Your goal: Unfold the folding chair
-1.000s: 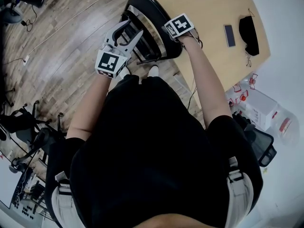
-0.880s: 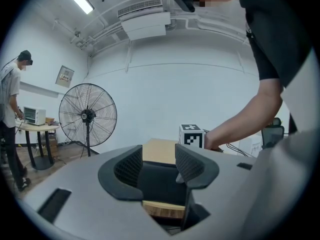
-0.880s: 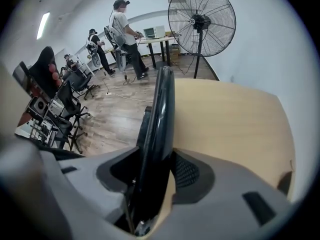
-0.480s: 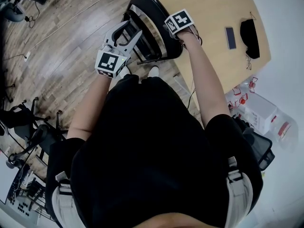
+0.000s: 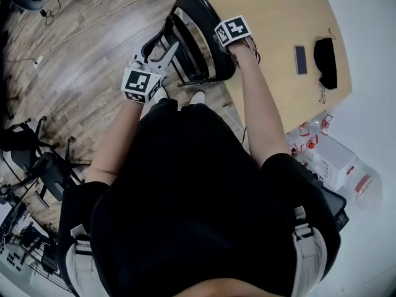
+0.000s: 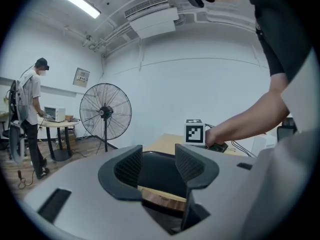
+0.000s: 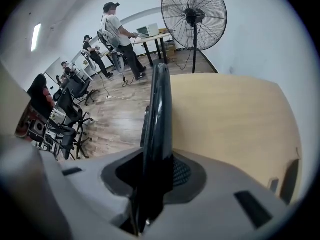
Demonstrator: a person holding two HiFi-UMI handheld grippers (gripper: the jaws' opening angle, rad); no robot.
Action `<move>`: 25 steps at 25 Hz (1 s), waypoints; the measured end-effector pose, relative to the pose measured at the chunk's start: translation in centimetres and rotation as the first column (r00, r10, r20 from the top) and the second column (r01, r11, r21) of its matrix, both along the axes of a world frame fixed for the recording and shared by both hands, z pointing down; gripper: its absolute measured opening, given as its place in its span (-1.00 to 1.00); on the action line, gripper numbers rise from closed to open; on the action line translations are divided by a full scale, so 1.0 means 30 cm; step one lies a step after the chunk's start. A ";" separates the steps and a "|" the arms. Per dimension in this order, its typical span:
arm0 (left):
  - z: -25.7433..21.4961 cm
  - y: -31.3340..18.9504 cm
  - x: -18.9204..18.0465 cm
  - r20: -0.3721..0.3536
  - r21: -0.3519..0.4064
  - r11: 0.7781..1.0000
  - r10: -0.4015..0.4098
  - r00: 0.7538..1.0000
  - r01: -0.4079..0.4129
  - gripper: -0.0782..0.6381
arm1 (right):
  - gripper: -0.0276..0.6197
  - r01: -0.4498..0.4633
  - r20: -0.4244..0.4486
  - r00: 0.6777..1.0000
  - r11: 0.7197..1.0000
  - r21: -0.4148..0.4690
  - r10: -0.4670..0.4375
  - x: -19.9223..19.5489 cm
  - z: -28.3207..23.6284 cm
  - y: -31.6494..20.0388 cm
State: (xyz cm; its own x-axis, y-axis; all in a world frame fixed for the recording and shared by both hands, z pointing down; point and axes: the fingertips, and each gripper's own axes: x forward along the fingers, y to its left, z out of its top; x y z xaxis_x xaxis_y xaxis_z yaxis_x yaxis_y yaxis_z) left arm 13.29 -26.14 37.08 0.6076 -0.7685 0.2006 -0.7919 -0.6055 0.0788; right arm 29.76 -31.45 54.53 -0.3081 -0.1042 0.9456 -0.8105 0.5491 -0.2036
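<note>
**Grip is sitting up top, the pull-open isn't happening yet**

So the right gripper (image 7: pixel 159 171) is pinching the top edge of the folding chair (image 7: pixel 159 99). That black panel is filling the gap between the jaws and the pads are pressing on both faces of it. It's pointing steeply down onto the edge, and the right arm (image 5: pixel 253 104) is stretching well out in front of the body.

The left gripper (image 6: pixel 159 166) isn't holding anything. Its jaws are standing roughly half apart, and all I'm seeing through the gap is the dark chair a bit beyond them. It's lying close to level and aiming across at the frame tubes (image 5: pixel 180 42) from the left side. The left forearm (image 5: pixel 120 141) is reaching forward too, but staying nearer the body than the right one.

The chair itself is standing folded flat on the wooden floor (image 5: pixel 80 48), straight ahead of the person and just beside the table (image 5: pixel 272 17).

My read is that this is the set-up step. One side is anchoring the backrest while the other is lining up for a second hold.

- **Next move:** I'm guessing the left jaws need to slide around a tube or the seat's front edge and close.
- **After that:** the seat gets pushed down and away while the right side keeps the back from tipping.
- **Tricky bit:** the panel is smooth and shiny, so the top hold is probably going to want to slip once the hinge starts resisting.
- **Clearance:** I can't tell from here how much room the table is leaving for the legs to swing.
</note>
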 end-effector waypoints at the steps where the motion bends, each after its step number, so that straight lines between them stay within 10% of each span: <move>1: -0.001 0.010 -0.005 0.001 -0.001 1.000 -0.012 1.000 0.012 -0.23 | -0.61 0.000 0.002 1.000 1.000 -0.001 0.000 -0.005 -0.002 0.005; 25: 0.069 0.222 -0.171 0.053 -0.067 0.968 -0.238 0.970 0.241 -0.23 | -0.61 0.054 0.056 0.997 0.997 0.058 -0.057 -0.202 -0.069 0.126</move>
State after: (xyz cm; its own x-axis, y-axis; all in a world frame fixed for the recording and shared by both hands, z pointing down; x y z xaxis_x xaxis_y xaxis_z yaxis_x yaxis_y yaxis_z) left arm 8.17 -19.46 39.14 0.3969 -0.8728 0.2839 -0.9168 -0.3919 0.0768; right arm 23.70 -27.67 52.47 -0.3684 -0.1378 0.9194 -0.7665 0.6046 -0.2165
